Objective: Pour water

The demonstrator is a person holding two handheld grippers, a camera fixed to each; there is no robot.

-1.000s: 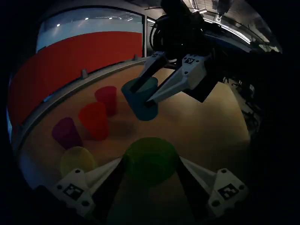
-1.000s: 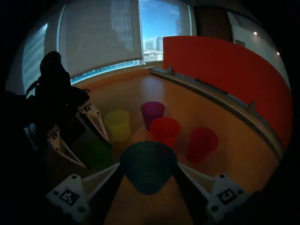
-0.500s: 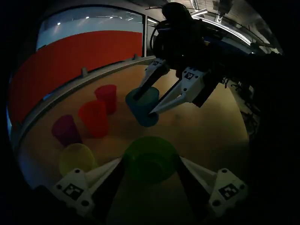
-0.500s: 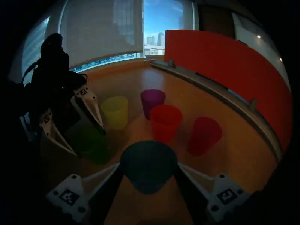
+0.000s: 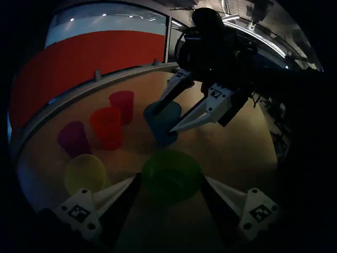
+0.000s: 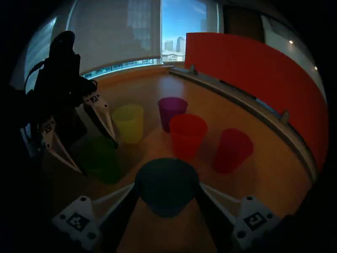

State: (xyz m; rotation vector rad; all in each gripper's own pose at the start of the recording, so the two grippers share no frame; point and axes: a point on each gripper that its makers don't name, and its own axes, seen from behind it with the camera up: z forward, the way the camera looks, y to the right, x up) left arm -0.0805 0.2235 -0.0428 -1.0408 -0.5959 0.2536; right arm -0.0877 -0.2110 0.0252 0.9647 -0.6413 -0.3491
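In the left gripper view my left gripper (image 5: 170, 185) is shut on a green cup (image 5: 170, 179), held upright between its fingers. Beyond it, the right gripper (image 5: 162, 122) holds a teal cup (image 5: 162, 120) just above and behind the green one. In the right gripper view my right gripper (image 6: 166, 189) is shut on the teal cup (image 6: 166, 185). To its left the left gripper (image 6: 97, 159) grips the green cup (image 6: 100, 160). I cannot tell whether either cup holds water.
On the wooden table (image 6: 261, 185) stand a yellow cup (image 6: 128, 122), a purple cup (image 6: 172, 111), a red cup (image 6: 186, 135) and a dark red cup (image 6: 231, 149). A red partition (image 6: 261, 80) runs along the table's edge. A window (image 6: 177, 29) lies beyond.
The right gripper with the teal cup has come lower and closer to the green cup. In the right gripper view the standing cups have drawn nearer. Both grips are unchanged.
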